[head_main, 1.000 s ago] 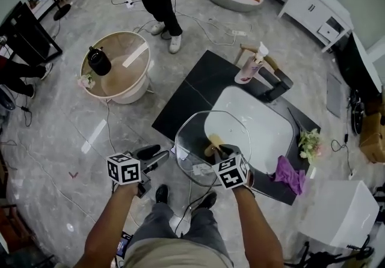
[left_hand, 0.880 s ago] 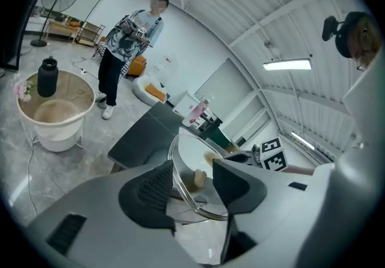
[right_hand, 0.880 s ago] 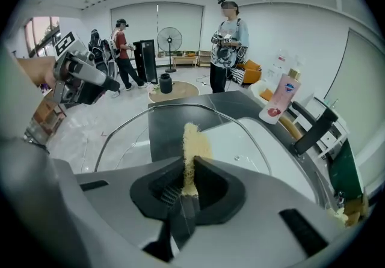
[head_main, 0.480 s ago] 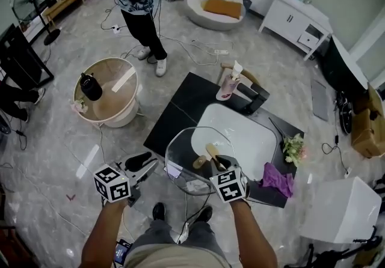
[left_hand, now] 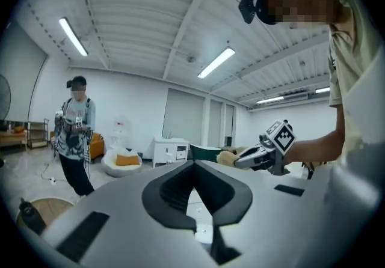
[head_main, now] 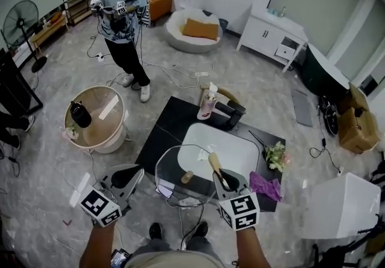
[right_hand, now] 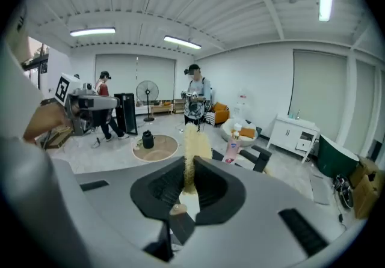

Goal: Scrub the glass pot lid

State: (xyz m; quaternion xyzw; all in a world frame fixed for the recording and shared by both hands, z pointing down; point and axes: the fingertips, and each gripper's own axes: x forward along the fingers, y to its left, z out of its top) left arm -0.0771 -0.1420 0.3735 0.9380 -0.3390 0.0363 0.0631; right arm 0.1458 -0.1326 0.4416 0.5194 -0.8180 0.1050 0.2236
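The left hand-held gripper point(head_main: 127, 175) has just squeezed shut with nothing in it. The glass pot lid point(head_main: 174, 184) lies on the desk point(head_main: 162, 128), partly over the sink point(head_main: 234, 140). The right hand-held gripper point(head_main: 225, 179) pinches a brush point(head_main: 213, 161).

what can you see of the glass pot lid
The glass pot lid is clear and round, with a thin rim, a brownish knob near its middle and pale stickers by its near edge. It shows over the near-left corner of the sink and the black counter, both visible through it. The brush in the right hand-held gripper reaches over it; contact is unclear, as is what supports it. The left hand-held gripper, just closed on nothing, is apart at its left.
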